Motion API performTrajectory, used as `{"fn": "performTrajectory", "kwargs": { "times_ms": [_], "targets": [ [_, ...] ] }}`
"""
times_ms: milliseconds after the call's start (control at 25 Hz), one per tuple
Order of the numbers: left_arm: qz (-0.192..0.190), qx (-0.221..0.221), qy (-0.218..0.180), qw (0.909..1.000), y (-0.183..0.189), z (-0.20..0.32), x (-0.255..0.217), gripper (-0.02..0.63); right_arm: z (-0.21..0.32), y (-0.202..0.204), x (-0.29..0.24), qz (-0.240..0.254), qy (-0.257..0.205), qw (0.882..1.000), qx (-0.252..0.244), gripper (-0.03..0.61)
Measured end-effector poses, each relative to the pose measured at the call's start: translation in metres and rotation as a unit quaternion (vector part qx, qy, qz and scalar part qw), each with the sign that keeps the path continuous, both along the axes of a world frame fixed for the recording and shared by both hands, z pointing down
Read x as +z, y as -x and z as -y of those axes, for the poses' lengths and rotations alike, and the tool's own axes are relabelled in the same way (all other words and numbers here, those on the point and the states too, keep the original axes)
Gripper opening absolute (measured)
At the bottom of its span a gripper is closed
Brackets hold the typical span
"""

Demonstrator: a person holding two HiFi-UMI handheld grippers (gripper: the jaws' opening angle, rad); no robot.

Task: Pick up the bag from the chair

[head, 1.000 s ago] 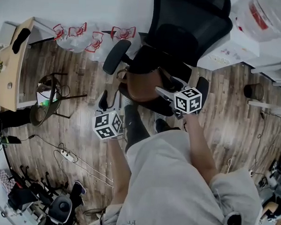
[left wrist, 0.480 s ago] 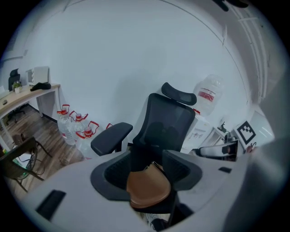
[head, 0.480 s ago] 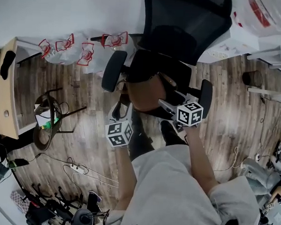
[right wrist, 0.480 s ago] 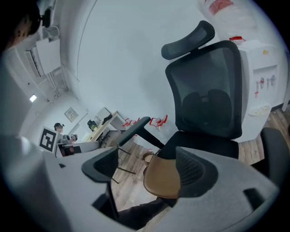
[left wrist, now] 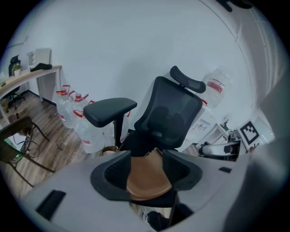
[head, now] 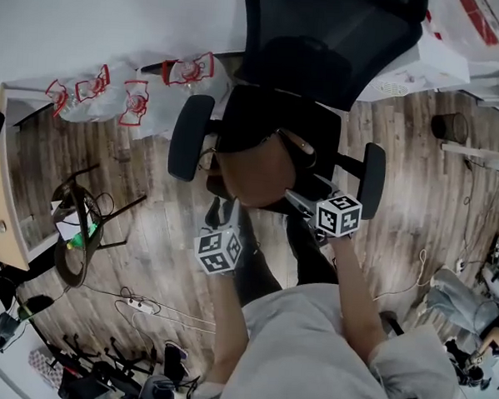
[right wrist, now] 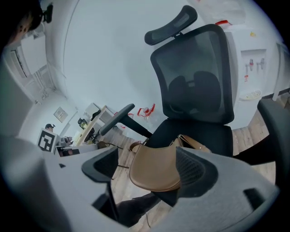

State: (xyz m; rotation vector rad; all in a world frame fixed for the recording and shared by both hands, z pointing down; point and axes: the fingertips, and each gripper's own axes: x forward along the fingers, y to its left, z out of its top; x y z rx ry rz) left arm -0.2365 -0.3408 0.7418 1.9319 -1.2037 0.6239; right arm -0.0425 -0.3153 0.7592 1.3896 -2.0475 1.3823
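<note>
The bag [head: 255, 166] sits at the front edge of the chair's [head: 324, 40] seat. Its tan body slightly overhangs that edge and its strap runs back toward the seat's right rear. Both grippers come at it from the front, below the seat edge. The left gripper [head: 218, 211] is off the front left corner and the right gripper [head: 304, 197] is off the front right, with the bag ahead and between them.

The right looks nearer, just beside the bag's lower right rim, though the steep head view makes that hard to judge. Both pairs of jaws stand spread and pinch nothing; each frames the bag beyond its pads.

The bag's long axis appears to lie across the seat front. The right gripper view shows the strap hardware [right wrist: 182, 137] at its top, which the left gripper view mostly hides.
</note>
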Motion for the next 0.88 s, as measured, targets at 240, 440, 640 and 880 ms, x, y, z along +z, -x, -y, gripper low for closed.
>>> {"fn": "performTrajectory", "kwargs": {
  "times_ms": [240, 440, 640, 880],
  "targets": [
    [0.001, -0.008, 0.021, 0.9997, 0.004, 0.006, 0.043, 0.212, 0.006, -0.008, 0.042, -0.005, 0.017, 1.0, 0.01, 0.4],
    [0.004, -0.012, 0.038, 0.9992, 0.009, 0.008, 0.081, 0.212, 0.008, -0.019, 0.074, -0.012, 0.027, 0.999, 0.021, 0.4],
    [0.008, -0.009, 0.052, 0.9986, 0.008, 0.012, 0.12, 0.213, 0.011, -0.021, 0.107, -0.005, 0.03, 0.999, 0.018, 0.4],
    [0.012, -0.014, 0.07, 0.9974, 0.009, 0.012, 0.158, 0.222, 0.013, -0.017, 0.148, 0.007, 0.038, 0.999, 0.006, 0.4]
  ]
}}
